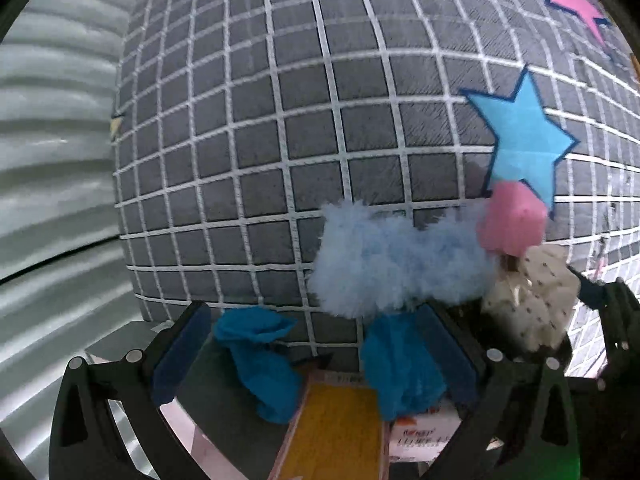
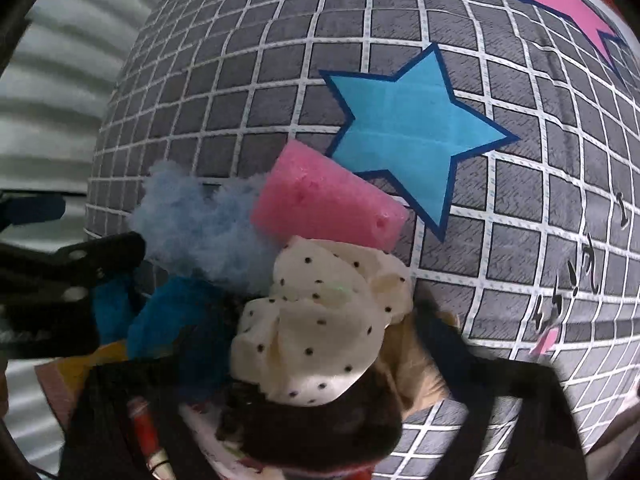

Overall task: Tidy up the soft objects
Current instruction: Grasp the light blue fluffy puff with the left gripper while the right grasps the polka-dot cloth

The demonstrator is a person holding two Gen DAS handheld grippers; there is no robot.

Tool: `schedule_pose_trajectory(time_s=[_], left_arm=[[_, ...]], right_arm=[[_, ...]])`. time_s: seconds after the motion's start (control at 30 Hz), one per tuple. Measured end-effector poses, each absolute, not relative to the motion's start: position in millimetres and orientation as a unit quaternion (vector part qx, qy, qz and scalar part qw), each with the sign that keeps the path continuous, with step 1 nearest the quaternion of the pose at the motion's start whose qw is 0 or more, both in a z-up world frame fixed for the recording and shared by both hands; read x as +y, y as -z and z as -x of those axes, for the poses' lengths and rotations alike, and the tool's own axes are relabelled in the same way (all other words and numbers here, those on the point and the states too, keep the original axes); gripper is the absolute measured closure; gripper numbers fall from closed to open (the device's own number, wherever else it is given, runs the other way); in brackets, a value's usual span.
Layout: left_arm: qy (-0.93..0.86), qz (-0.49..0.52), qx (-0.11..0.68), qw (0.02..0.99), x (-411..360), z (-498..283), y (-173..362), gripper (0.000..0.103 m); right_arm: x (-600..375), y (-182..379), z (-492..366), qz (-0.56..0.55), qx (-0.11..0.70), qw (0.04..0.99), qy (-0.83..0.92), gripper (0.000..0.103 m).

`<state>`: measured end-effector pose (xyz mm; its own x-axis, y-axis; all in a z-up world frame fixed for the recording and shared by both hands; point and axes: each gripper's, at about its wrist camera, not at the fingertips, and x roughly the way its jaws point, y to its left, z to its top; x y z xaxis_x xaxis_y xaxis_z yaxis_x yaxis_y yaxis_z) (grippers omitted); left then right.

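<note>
Grey grid-patterned bedding (image 1: 280,120), printed with a blue star (image 1: 524,140), backs a heap of soft objects: fluffy blue tuft (image 1: 392,264), pink sponge (image 2: 328,200), dotted cream cloth (image 2: 320,320). Sorting appears barely begun, the pile still bunched together. At 6 o'clock, the left gripper (image 1: 320,356) spreads its fingers wide around teal fabric (image 1: 400,368); the right gripper's fingers are hidden beneath the cloth, state unclear.

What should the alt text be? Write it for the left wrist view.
Open left gripper facing a pile of soft things on a grey checked mat: fluffy light-blue tuft, pink sponge, polka-dot cloth, and crumpled blue cloth between the fingers.
</note>
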<state>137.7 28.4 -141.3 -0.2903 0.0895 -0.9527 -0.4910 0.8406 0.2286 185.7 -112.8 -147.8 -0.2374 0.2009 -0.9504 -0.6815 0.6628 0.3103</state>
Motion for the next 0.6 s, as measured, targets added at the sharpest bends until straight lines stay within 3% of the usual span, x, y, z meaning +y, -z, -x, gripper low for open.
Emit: schedule_pose_trajectory(time_s=[0.13, 0.53, 0.6], left_arm=[[-0.243, 0.148, 0.775, 0.564, 26.6, -141.8, 164.2, 0.0], [-0.233, 0.2, 0.787, 0.535, 27.7, -148.3, 204.9, 0.001], [-0.229, 0.209, 0.786, 0.535, 24.6, -154.1, 211.1, 0.008]], right_arm=[[-130.4, 155.6, -201.0, 0.139, 0.711, 0.585, -0.366, 0.064], [-206.3, 139.8, -257.8, 0.033, 0.724, 0.607, -0.325, 0.065], [-213.8, 135.8, -258.6, 0.019, 0.725, 0.606, -0.326, 0.065]])
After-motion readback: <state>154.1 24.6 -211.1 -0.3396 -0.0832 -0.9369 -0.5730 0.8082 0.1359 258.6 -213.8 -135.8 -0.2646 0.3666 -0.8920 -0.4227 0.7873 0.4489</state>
